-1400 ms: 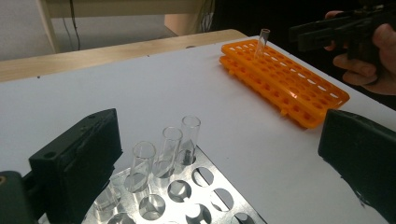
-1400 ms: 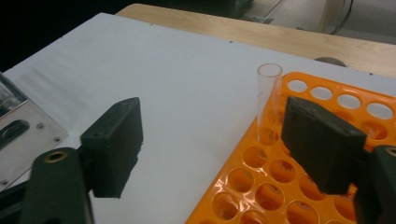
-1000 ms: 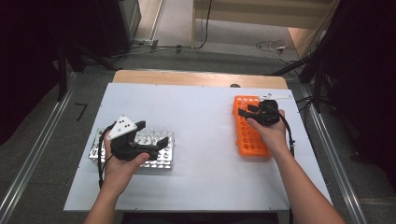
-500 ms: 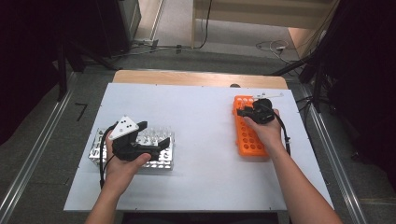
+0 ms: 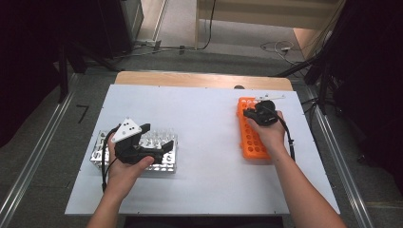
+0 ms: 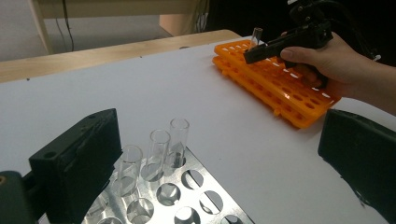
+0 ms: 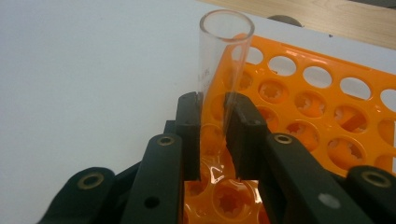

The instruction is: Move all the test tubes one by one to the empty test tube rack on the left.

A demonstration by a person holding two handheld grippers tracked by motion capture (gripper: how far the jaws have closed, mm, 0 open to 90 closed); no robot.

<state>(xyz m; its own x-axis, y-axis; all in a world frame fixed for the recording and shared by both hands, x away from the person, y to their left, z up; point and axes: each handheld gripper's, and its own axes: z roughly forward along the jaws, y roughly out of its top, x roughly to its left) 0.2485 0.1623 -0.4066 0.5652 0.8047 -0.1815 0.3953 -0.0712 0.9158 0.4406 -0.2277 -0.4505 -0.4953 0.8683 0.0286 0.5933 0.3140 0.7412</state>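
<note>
The right gripper (image 7: 212,135) is clamped on a clear test tube (image 7: 219,70), its 2 jaws pinching the glass partway down so the open mouth stands free above them; the tube sits tilted over the orange rack (image 7: 327,112), probably so it can pass in or out of a hole. The left gripper (image 6: 219,154) has its jaws spread wide and holds nothing, poised over the metal rack (image 6: 187,196) where 3 tubes (image 6: 159,149) stand in a row, apparently ready for the next one. The held tube's lower end is hidden behind the jaws, so whether it is seated in a hole is unclear.
</note>
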